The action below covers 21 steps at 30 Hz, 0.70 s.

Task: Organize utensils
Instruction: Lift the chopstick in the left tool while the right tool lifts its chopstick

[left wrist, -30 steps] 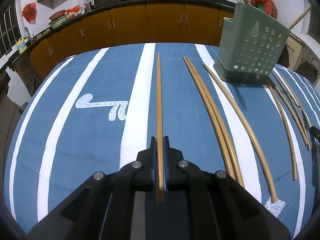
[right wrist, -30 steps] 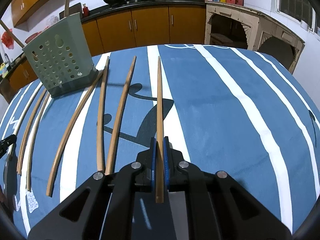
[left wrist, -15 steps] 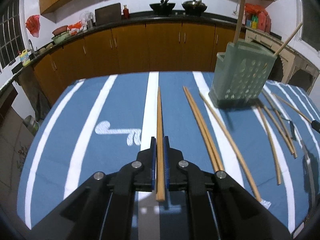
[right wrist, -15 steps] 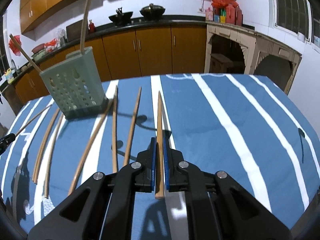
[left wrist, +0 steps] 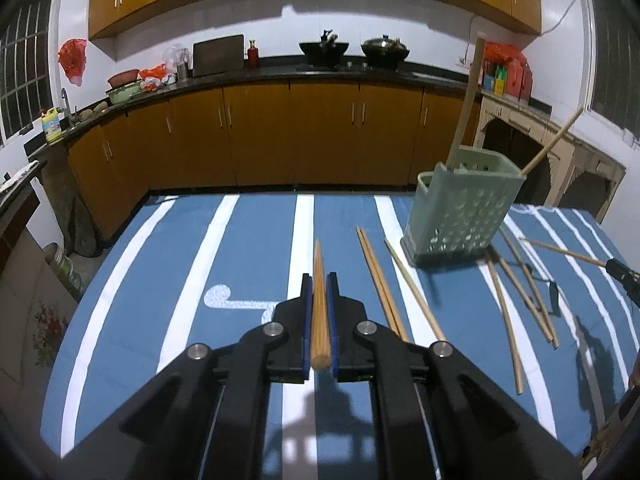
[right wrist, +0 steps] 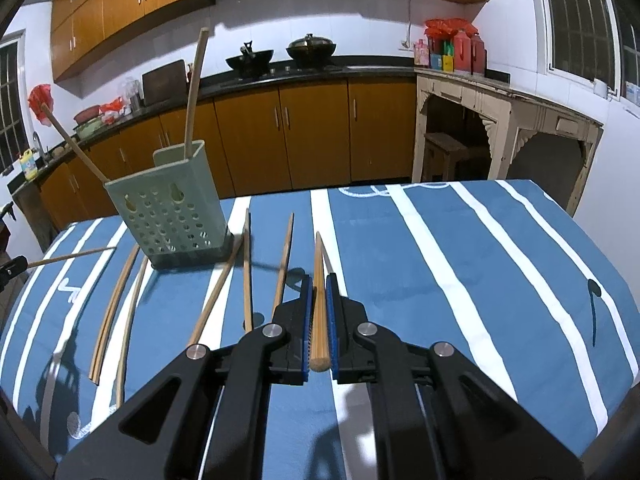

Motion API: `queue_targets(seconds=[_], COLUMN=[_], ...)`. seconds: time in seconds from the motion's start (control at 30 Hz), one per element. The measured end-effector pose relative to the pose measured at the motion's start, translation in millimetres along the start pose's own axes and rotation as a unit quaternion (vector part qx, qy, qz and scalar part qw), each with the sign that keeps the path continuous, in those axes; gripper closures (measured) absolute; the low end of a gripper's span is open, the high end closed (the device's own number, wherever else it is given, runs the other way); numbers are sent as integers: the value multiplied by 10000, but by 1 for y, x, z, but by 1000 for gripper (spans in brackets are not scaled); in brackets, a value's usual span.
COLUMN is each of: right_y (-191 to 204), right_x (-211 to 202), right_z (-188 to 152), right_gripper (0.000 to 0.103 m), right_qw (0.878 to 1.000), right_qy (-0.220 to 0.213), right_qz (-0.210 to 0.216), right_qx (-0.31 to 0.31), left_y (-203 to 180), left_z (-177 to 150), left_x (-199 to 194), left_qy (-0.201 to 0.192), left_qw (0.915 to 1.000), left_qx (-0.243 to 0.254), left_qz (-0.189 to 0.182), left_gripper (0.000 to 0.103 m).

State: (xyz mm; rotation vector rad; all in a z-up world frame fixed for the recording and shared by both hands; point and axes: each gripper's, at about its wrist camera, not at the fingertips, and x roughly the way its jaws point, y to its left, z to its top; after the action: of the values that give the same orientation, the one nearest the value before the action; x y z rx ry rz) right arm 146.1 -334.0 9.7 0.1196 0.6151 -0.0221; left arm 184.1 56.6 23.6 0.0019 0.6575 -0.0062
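Note:
My left gripper (left wrist: 319, 280) is shut on a wooden chopstick (left wrist: 319, 276) that points forward, lifted above the blue striped cloth (left wrist: 256, 248). My right gripper (right wrist: 319, 280) is likewise shut on another chopstick (right wrist: 319, 268), also held off the cloth. A pale green perforated utensil holder (left wrist: 460, 208) stands on the table, right of the left gripper and left of the right one (right wrist: 172, 216); two chopsticks stick up out of it. Several loose chopsticks (left wrist: 380, 276) lie on the cloth around the holder (right wrist: 248, 272).
The table (right wrist: 480, 260) ends at its far edge before brown kitchen cabinets (left wrist: 260, 132). A counter with woks and bottles runs behind. A cream wooden side table (right wrist: 500, 120) stands at the right. The other gripper's chopstick tip shows at each view's side edge.
Both grippers have risen with their chopsticks, which were lying along the cloth and now hang clear of it. The views tilted up, showing more of the kitchen.

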Motion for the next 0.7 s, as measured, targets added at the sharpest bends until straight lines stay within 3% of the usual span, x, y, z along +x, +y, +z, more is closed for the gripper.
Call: queue_targets(seconds=[0.27, 0.7], right_y=[-3, -1], right_x=[-16, -32], right_z=[20, 49], right_gripper=[95, 96], right_qw=[9987, 9959], right_qy=[-464, -793], right_qz=[141, 341], right_qx=[164, 277], left_y=[7, 7], left_z=[22, 45], left_x=[-21, -45], left_qy=[-460, -775], left_qw=[9987, 9962], left_qx=[-205, -287], left_qz=[-63, -263], left_gripper=[95, 95])
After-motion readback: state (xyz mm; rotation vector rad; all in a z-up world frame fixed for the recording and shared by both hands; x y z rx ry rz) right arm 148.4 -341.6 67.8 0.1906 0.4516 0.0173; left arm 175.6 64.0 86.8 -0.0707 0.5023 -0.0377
